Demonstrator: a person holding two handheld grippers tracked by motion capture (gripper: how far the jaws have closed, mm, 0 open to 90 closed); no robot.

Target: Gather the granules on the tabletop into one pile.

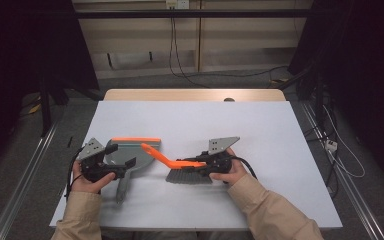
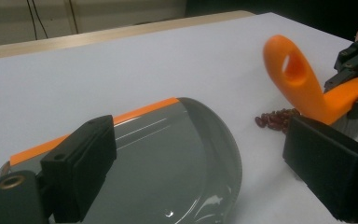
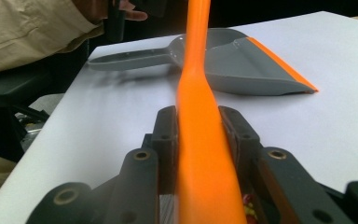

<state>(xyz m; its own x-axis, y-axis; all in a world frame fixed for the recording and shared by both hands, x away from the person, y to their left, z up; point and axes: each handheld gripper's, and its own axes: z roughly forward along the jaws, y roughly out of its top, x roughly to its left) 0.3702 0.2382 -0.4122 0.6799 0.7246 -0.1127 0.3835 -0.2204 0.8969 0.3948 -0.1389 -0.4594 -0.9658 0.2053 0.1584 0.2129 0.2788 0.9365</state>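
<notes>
Item one, your right gripper (image 1: 200, 162): jaws nearly together and clamped flat on the orange handle of the brush (image 1: 177, 164); in the right gripper view both black pads press the handle's sides (image 3: 200, 140). Item two, your left gripper (image 1: 122, 160): jaws spread wide, pads bare, one to each side of the dustpan's (image 1: 130, 152) bowl without pressing it; in the left gripper view the blocky matt black fingers (image 2: 81, 165) stand over the pan's grey shell. Item three, brush: smooth moulded orange plastic handle, curved, ending in a looped eye (image 2: 291, 70) that points toward 10 o'clock from your right gripper; grey bristle head (image 1: 187, 176) resting on the table. Item four, dustpan: glossy grey plastic, rounded scoop, straight orange rubber lip (image 1: 136, 139) at its 12 o'clock edge, long grey handle running toward 6 o'clock; it lies at 9 o'clock of the brush, just beside the loop. Item five, small heap of dark red beans (image 2: 277, 119), glossy, on the table between pan and bristles. Item six, table (image 1: 260, 130): flat matt white top, pale wooden strip at 12 o'clock.
</notes>
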